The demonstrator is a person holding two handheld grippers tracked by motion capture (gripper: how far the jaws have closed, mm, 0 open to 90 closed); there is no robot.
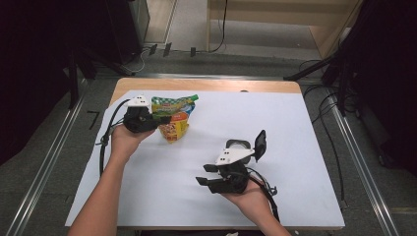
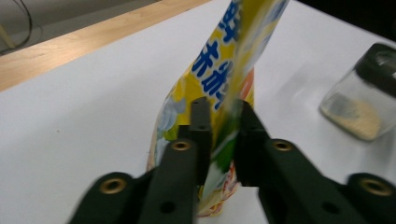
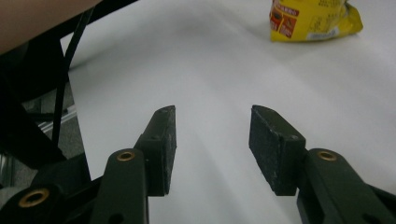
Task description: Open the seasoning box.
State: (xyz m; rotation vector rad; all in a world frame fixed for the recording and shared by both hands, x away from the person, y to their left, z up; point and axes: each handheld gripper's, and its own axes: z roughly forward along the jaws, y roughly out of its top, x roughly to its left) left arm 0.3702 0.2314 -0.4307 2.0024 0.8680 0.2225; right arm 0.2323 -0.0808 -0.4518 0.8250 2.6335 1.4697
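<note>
At the sheet's far left, the left gripper (image 1: 158, 118) pinches the yellow snack pouch (image 1: 173, 118) by its lower edge, propping it off the table (image 1: 305, 123); right of it, the right gripper (image 1: 203, 174) hovers half-open and empty, jar (image 1: 237, 145) just beyond.

In the left gripper view the yellow pouch (image 2: 219, 93) runs off the top edge, its lower middle hidden behind the jaws; the glass jar (image 2: 359, 102) is blurred and cut by the right edge.

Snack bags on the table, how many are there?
1. The yellow snack bag sits near the table's far left part, pinched between the left gripper jaws. Beside the right gripper stands a glass jar, not a bag.
</note>
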